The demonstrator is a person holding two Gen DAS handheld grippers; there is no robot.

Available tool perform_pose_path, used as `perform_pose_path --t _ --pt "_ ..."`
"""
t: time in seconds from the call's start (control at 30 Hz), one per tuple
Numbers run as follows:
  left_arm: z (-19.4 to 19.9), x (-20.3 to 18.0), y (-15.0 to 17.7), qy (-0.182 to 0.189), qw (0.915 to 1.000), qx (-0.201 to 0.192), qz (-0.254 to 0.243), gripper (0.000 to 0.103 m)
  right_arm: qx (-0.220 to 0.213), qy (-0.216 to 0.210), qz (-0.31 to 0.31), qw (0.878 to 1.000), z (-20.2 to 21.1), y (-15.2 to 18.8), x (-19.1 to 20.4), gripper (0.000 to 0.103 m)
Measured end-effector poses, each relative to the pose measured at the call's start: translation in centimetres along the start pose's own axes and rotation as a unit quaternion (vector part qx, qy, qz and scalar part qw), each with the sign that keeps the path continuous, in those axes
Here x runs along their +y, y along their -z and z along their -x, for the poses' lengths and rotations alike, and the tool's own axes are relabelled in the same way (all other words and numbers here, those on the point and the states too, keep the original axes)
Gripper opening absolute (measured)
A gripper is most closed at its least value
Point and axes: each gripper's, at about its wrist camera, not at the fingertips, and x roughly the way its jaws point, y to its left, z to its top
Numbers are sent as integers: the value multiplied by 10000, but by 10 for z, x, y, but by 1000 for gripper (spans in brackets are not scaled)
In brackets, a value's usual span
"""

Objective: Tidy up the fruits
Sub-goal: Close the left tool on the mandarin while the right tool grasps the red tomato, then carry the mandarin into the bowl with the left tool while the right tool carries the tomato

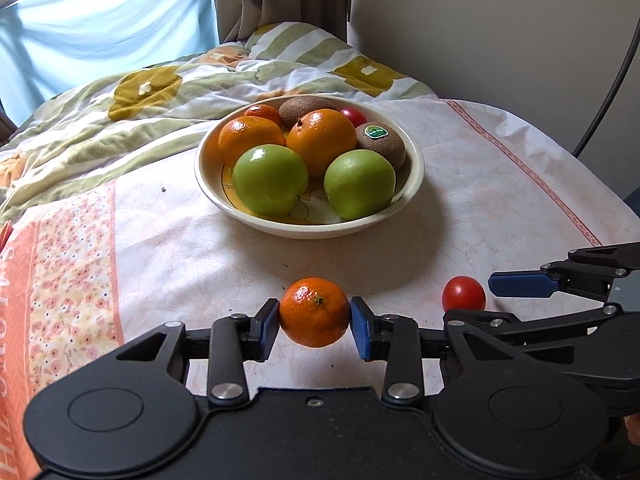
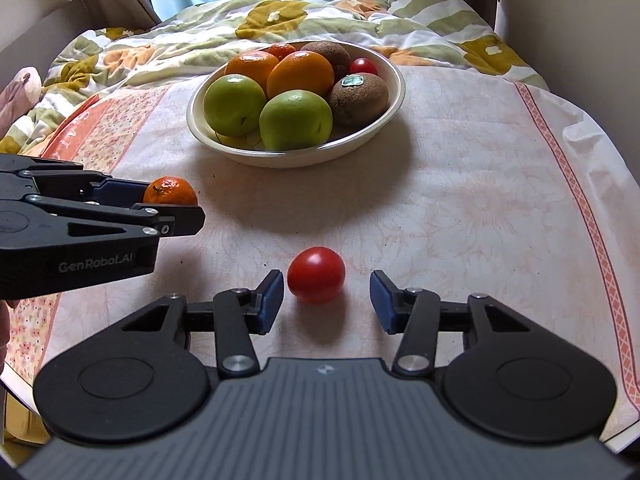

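Between left fingers [image 1: 269, 322]: mandarin [image 1: 314, 312] clamped | right: tomato [image 2: 316, 275] loose

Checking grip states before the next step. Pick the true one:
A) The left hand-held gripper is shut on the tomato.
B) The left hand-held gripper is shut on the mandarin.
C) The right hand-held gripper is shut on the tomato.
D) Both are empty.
B: the left hand-held gripper presses both pads against the mandarin, while the tomato lies loose between the open right hand-held gripper.

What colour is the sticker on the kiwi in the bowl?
Green with pale lettering, on the kiwi; clearest in the left wrist view.
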Motion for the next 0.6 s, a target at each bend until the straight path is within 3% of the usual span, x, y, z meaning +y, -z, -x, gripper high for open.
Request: perform_pose_path --t 0.27,0.37,0.6 --pt "8 0 9 -69 9998 31 185 42 19 -96 113 9999 -7 -3 4 55" --pt "11 2 13 -95 9997 31 244 42 26 -100 152 9998 -10 -2 5 47" --pt "22 7 16 -163 9992 -8 352 42 -38 -160 145 9998 -3 -5 8 47"
